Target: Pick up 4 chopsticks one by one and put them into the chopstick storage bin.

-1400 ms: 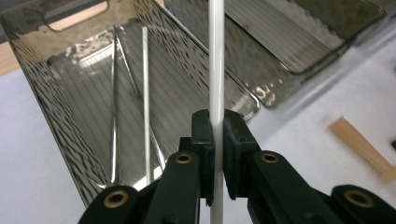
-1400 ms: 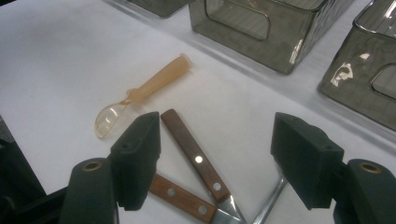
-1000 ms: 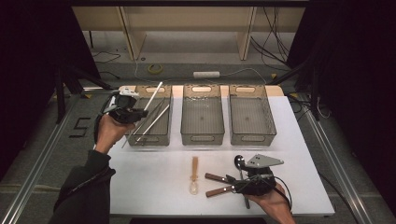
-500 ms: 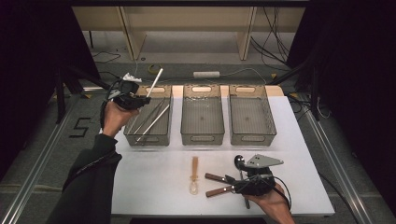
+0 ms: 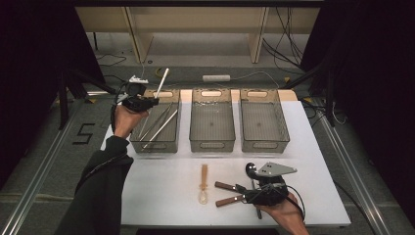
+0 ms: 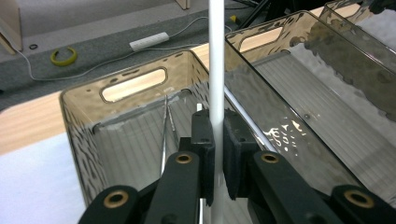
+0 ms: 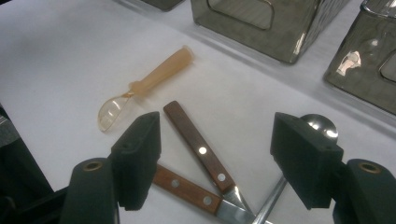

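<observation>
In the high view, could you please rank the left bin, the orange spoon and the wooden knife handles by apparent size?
1. Left bin, clearly largest.
2. Orange spoon.
3. Wooden knife handles; each looks shorter than the spoon, and the two look alike, so I won't rank them.

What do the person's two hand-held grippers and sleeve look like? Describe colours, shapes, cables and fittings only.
Both grippers are black. The left gripper has two blocky black fingers on arms with brass-coloured pivot rivets. The right gripper has the same squared fingers and rivets, a grey three-cornered plate on top and a thin black cable. A dark long sleeve covers the left arm.
</observation>
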The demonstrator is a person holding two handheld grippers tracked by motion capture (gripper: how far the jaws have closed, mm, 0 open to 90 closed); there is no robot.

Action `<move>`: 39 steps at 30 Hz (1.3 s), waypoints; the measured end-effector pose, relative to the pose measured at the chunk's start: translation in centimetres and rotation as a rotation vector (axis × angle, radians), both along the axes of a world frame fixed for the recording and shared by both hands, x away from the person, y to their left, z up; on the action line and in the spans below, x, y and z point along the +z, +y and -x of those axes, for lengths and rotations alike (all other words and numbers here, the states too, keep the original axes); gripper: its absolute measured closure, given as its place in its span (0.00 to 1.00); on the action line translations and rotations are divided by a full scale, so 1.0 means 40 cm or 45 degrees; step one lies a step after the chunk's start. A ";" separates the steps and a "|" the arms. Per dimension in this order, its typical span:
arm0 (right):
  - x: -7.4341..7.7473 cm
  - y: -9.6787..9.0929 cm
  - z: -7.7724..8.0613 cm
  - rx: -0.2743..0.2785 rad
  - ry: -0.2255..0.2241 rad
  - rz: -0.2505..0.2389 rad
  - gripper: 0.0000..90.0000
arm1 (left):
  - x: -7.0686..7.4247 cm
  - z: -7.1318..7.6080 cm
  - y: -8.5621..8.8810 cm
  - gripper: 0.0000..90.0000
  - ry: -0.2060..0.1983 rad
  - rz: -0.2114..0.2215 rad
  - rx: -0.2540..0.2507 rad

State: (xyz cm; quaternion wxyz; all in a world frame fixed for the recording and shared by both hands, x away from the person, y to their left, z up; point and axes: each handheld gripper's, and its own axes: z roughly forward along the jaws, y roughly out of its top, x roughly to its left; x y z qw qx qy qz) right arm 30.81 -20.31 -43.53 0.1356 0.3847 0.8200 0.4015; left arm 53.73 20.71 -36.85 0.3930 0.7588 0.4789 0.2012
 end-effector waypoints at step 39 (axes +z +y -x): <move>0.000 -0.016 -0.001 -0.061 0.018 0.025 0.41 | -0.084 0.106 0.013 0.45 0.068 0.100 0.090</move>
